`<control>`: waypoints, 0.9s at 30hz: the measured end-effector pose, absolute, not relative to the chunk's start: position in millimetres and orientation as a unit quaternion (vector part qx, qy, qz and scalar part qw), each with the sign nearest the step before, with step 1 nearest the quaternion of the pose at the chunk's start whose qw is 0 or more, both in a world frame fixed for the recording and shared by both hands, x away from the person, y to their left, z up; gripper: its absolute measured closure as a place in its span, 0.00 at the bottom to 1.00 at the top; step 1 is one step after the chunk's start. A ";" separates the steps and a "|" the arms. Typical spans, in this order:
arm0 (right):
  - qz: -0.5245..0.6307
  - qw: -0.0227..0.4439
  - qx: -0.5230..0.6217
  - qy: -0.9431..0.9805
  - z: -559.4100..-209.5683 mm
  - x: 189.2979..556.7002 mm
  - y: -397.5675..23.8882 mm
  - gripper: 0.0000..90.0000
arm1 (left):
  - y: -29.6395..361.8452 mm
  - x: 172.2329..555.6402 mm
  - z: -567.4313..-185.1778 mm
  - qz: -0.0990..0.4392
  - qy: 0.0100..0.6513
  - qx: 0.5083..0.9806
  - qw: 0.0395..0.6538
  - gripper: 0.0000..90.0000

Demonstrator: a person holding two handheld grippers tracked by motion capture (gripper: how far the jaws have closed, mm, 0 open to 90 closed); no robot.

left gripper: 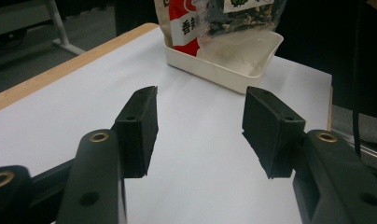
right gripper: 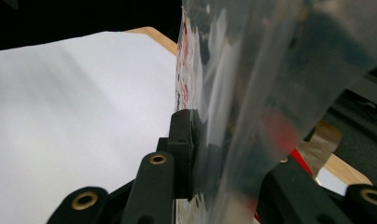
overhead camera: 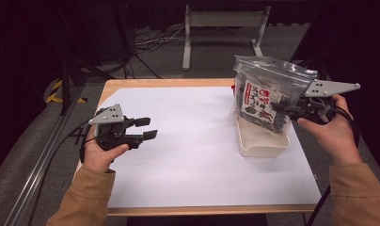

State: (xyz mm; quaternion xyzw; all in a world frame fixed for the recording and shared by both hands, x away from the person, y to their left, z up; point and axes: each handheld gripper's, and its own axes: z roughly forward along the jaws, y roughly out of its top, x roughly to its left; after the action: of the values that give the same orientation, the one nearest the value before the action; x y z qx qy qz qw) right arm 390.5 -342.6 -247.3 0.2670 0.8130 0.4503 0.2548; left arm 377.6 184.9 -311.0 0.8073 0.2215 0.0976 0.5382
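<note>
A clear zip bag (overhead camera: 265, 94) with a red-and-white label and dark contents stands upright over a shallow white tray (overhead camera: 263, 141) at the right of the table. My right gripper (overhead camera: 284, 109) is shut on the bag's right side, and the plastic (right gripper: 252, 93) sits pinched between its jaws close to the camera. At the table's left, my left gripper (overhead camera: 146, 128) hovers low over the white sheet, open, with nothing between its fingers (left gripper: 139, 130). From there the bag's bottom (left gripper: 214, 18) and the tray (left gripper: 224, 65) lie ahead.
A white sheet (overhead camera: 197, 155) covers most of the wooden table (overhead camera: 146, 83). Beyond the far edge stand a white metal frame (overhead camera: 221, 28) and floor cables. A rail runs along the floor at the left.
</note>
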 end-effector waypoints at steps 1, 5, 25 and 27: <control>0.448 0.257 0.271 0.813 -248.7 391.2 -343.6 0.83 | 184.9 377.6 -311.2 0.097 0.224 0.806 0.540 0.51; 0.440 0.260 0.276 0.814 -252.1 392.6 -346.0 0.83 | 186.0 378.3 -311.4 0.098 0.226 0.805 0.539 0.50; 0.411 0.245 0.301 0.825 -273.9 399.7 -345.5 0.83 | 186.1 380.1 -313.7 0.089 0.235 0.806 0.535 0.47; 0.410 0.243 0.304 0.825 -276.7 400.1 -345.9 0.83 | 186.7 380.9 -313.7 0.092 0.233 0.808 0.533 0.46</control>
State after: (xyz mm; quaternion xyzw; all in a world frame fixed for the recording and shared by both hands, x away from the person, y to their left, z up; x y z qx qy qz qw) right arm 400.1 -345.9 -276.7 0.3036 0.8250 0.4098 0.2433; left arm 380.9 186.7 -313.7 0.8081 0.2327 0.0925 0.5332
